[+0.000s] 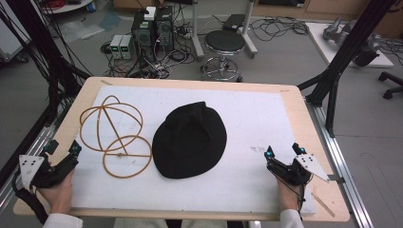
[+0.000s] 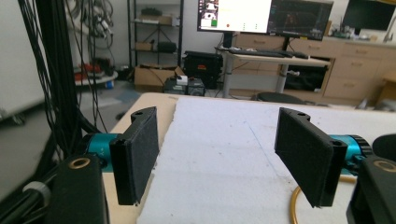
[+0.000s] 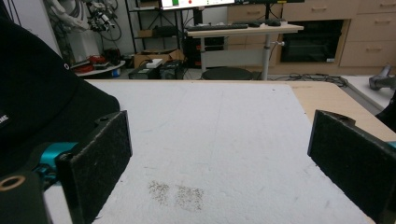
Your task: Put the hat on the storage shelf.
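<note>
A black cap [image 1: 190,140] lies in the middle of the white mat [image 1: 247,118]; its dark crown [image 3: 37,102] fills the left of the right gripper view. To its left rests a brown wire frame of joined hoops [image 1: 114,135], one yellow-brown curve [image 2: 295,205] showing low in the left gripper view. My left gripper [image 1: 63,148] sits at the table's front left corner, held by a hand, open with nothing between its pads [image 2: 140,154]. My right gripper [image 1: 283,153] rests at the front right, open and empty, its pads [image 3: 100,158] wide apart over bare mat.
The wooden table's edge [image 1: 309,123] borders the mat. Black frame posts [image 1: 342,52] stand at both sides. On the floor beyond are a stool [image 1: 224,45], computer boxes [image 1: 152,28] and cables. A faint grey smudge [image 3: 177,193] marks the mat near the right gripper.
</note>
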The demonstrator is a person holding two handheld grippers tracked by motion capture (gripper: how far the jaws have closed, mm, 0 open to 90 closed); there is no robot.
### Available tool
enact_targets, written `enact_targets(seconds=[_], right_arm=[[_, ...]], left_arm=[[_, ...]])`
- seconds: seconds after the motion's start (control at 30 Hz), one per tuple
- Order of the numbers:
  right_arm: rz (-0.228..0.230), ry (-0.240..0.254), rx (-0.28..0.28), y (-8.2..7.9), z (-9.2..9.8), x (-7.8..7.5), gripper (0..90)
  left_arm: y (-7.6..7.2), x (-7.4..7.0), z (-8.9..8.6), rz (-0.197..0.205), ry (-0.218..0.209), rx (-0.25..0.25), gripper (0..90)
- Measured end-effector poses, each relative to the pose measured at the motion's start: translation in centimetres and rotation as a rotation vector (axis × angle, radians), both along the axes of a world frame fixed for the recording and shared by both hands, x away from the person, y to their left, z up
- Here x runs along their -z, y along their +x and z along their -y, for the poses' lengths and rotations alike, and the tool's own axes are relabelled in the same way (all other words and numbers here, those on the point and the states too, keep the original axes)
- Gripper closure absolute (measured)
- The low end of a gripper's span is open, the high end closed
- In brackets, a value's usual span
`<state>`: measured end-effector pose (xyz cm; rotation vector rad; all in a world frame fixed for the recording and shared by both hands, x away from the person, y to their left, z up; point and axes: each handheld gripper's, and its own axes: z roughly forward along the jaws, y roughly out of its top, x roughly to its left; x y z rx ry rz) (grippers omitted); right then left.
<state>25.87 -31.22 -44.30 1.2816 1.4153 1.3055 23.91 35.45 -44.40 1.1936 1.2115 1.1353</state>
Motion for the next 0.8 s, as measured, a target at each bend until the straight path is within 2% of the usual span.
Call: enact_targets(seconds=[0.33,0.5,0.8], right_arm=[[0.001,0.002,-0.003,-0.03,0.04,0.01,5.5],[0.001,0.0,-0.003,0.0,0.07,0.02,5.5],[0.003,0.003,-0.002,-0.04,0.05,0.0,5.5]], left_arm=[[0.18,0.13,0.27,-0.015,-0.017,0.021,31.0],[0.19,0.23,-0.24,-0.016,-0.065,0.008,31.0],[0.11,0.19,-0.39,-0.013,-0.069,0.003,31.0]])
